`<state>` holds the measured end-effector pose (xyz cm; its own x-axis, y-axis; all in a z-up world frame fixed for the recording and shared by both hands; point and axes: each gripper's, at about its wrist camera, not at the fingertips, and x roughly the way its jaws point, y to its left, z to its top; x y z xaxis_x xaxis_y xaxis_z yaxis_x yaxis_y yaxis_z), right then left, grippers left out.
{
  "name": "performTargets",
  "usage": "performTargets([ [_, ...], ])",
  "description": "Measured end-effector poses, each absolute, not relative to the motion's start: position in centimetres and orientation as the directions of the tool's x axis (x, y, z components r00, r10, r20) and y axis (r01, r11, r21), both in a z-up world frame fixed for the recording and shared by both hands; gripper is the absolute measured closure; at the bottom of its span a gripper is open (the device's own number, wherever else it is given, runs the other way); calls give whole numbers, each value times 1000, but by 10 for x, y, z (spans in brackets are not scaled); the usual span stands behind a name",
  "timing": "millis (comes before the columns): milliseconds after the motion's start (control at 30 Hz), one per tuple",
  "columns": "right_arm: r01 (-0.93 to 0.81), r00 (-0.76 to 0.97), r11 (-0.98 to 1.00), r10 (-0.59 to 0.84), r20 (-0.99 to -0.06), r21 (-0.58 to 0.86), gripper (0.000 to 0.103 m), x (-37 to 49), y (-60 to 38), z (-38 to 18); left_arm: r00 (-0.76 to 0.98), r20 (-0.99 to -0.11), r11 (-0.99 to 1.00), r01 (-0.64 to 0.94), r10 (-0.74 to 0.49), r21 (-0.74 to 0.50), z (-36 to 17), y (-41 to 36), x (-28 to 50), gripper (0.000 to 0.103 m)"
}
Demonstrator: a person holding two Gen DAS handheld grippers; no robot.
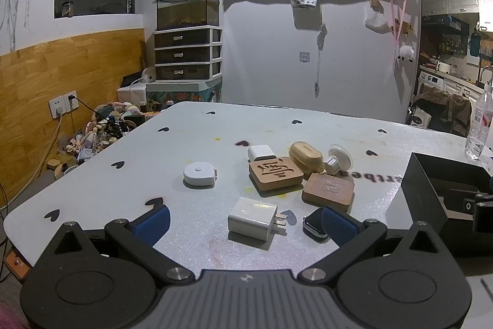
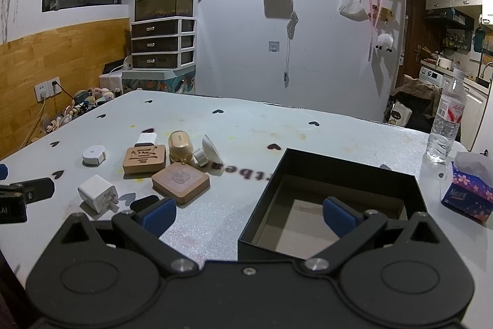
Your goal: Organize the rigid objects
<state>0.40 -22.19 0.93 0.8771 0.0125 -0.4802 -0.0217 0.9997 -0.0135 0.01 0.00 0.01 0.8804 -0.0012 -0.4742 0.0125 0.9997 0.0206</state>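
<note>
Small hard items lie grouped on the pale table [image 1: 215,125]: a white plug charger [image 1: 253,218], a smartwatch [image 1: 314,225], two wooden blocks [image 1: 275,172] [image 1: 328,191], a gold case [image 1: 306,155], a white cube [image 1: 261,152], a white suction knob [image 1: 337,158] and a round white tape measure [image 1: 198,174]. My left gripper [image 1: 245,221] is open, its fingers either side of the charger, the right pad against the watch. An open black box [image 2: 332,205] sits to the right. My right gripper [image 2: 249,216] is open over the box's near left wall, one finger inside.
A water bottle [image 2: 446,121] and a tissue pack [image 2: 468,190] stand at the table's right edge. Left of the table, the floor holds a heap of toys and cables [image 1: 101,128]. Beyond the far edge stand a drawer unit [image 1: 188,53] and a wall.
</note>
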Motion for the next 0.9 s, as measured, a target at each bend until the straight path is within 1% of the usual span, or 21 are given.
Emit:
performTargets([
  [600, -20, 878, 1000, 12, -478, -12, 0, 5, -224, 9, 880, -475, 1000, 12, -1, 20, 0, 0, 0, 0],
  [900, 26, 884, 1000, -25, -468, -5, 0, 3, -235, 10, 872, -489, 1000, 3, 1, 8, -8, -5, 5, 0],
])
